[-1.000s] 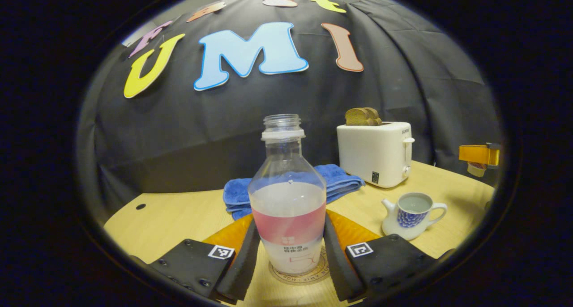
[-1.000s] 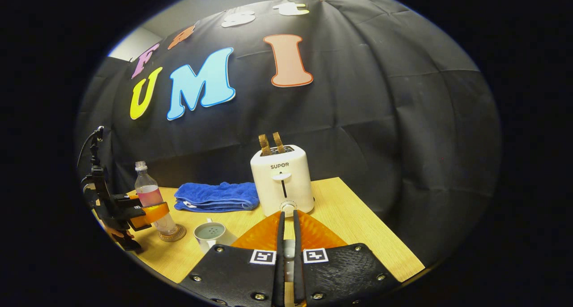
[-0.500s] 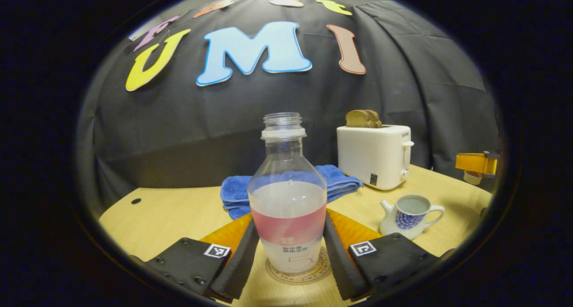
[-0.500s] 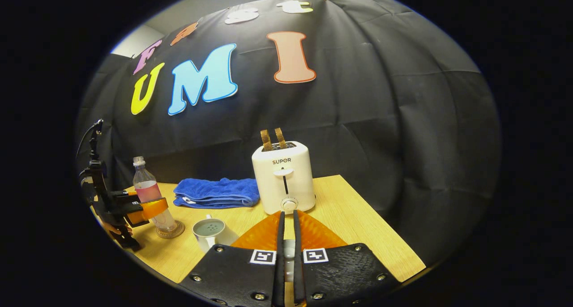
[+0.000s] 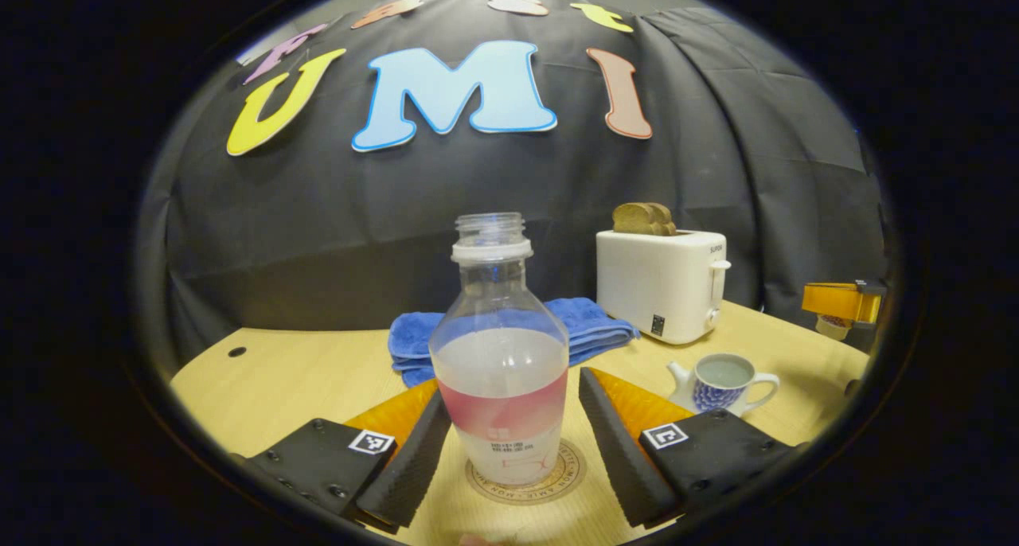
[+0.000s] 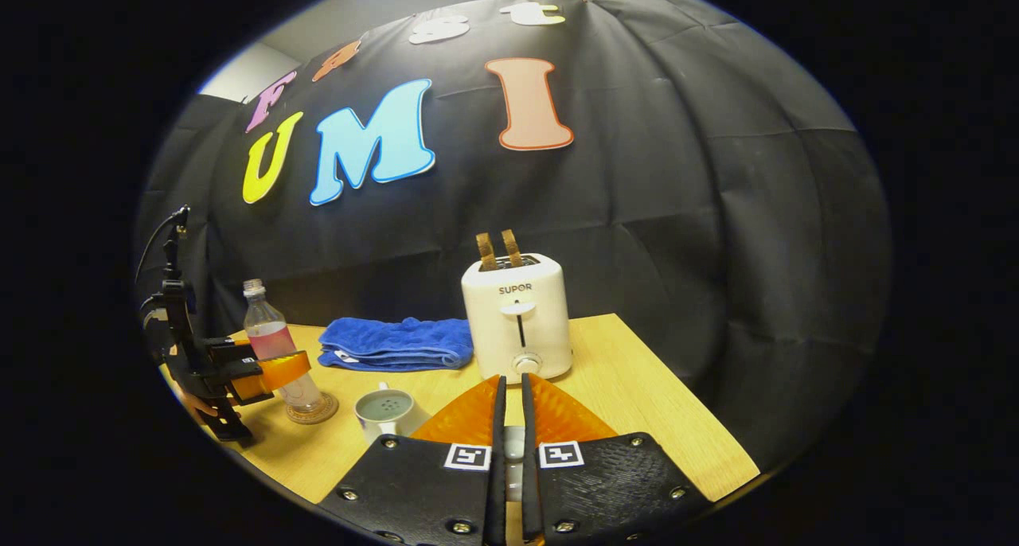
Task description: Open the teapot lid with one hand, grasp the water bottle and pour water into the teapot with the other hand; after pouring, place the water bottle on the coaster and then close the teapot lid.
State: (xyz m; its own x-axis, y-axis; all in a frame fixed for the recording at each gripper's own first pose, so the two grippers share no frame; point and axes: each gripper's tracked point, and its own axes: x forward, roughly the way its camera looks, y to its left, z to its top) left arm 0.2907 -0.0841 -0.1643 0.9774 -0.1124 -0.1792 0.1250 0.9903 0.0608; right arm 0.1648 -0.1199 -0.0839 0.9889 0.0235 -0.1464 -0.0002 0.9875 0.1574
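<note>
2 grippers: left gripper (image 5: 509, 442) spread around the water bottle (image 5: 500, 371) on its coaster (image 5: 527, 482). Right gripper (image 6: 510, 419) pinches the lid (image 6: 514, 442); teapot (image 5: 720, 383) at 3 o'clock

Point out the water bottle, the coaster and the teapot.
water bottle (image 5: 500, 371): left gripper view, its body.
coaster (image 5: 569, 470): left gripper view, its right rim.
teapot (image 5: 720, 383): left gripper view, its patterned side.

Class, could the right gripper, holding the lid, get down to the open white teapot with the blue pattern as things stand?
Probably yes. The white teapot with the blue pattern stands open just left of the right gripper, bare wooden table between; the clear water bottle stands farther off.
</note>
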